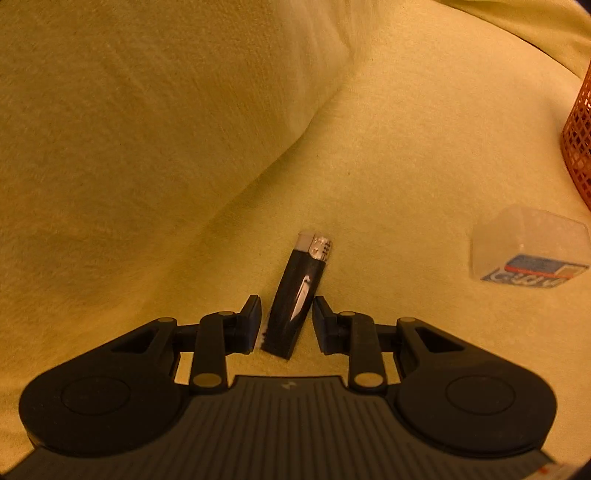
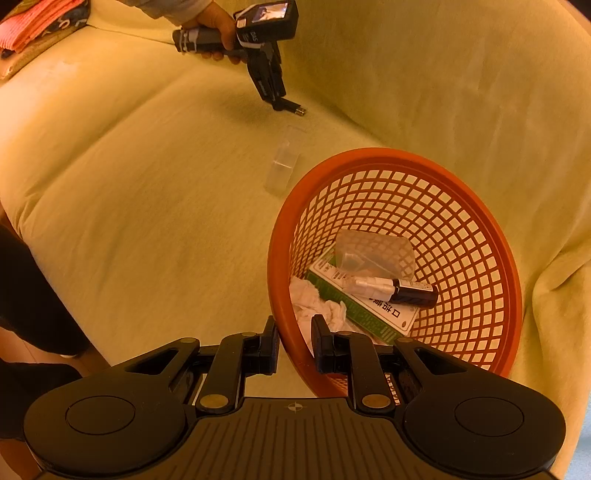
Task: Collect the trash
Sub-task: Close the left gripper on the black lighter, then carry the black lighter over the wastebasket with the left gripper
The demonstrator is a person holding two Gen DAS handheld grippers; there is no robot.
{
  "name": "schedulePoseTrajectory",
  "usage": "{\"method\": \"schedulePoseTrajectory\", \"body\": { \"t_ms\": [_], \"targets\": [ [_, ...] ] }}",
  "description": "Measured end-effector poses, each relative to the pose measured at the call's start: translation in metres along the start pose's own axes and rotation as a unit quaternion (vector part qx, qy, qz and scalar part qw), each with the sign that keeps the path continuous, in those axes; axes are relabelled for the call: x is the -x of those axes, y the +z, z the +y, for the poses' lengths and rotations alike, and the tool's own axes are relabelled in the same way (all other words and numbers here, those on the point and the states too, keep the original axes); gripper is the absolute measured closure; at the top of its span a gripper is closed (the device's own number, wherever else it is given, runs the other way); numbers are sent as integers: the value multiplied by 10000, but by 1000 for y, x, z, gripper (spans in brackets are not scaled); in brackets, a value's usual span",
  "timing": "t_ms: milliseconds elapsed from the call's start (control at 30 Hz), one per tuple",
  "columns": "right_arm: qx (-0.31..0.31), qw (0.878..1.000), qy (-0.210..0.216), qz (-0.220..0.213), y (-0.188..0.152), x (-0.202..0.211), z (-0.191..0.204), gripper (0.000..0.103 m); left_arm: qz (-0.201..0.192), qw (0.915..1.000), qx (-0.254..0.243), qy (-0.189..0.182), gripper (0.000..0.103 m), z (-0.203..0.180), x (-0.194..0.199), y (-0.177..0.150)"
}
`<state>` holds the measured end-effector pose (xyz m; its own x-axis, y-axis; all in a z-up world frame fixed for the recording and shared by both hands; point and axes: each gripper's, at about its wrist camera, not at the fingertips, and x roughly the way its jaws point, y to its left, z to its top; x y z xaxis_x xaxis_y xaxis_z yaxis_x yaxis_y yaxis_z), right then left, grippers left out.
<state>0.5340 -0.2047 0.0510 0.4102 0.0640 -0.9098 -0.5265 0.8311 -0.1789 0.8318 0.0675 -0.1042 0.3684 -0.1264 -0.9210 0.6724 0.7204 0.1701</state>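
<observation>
A black lighter [image 1: 295, 295] with a silver top lies on the yellow cover, and it shows small in the right wrist view as the lighter [image 2: 295, 109]. My left gripper [image 1: 286, 314] is open, one finger on each side of the lighter's lower half with narrow gaps. From the other side, the left gripper [image 2: 277, 103] points down at it, held by a hand [image 2: 214, 22]. My right gripper [image 2: 295, 341] is shut on the near rim of the orange mesh basket [image 2: 480, 221]. The basket holds crumpled tissue [image 2: 314, 302], a green-white box [image 2: 365, 314], a dark small bottle [image 2: 406, 290] and a clear packet [image 2: 373, 251].
A clear plastic box [image 1: 528, 251] lies on the cover to the right of the lighter, the same clear plastic box [image 2: 282, 166] sitting between lighter and basket. The basket's wall [image 1: 580, 140] shows at the far right. A yellow back cushion [image 1: 147, 129] rises behind. Folded pink cloth [image 2: 37, 22] lies far left.
</observation>
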Motion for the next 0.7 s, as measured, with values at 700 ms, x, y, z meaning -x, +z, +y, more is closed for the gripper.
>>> {"method": "schedulePoseTrajectory", "body": {
  "t_ms": [700],
  "targets": [
    [-13, 10000, 2, -79, 1, -1, 0, 88, -274, 9994, -104, -163, 97, -26, 54, -1]
  ]
}}
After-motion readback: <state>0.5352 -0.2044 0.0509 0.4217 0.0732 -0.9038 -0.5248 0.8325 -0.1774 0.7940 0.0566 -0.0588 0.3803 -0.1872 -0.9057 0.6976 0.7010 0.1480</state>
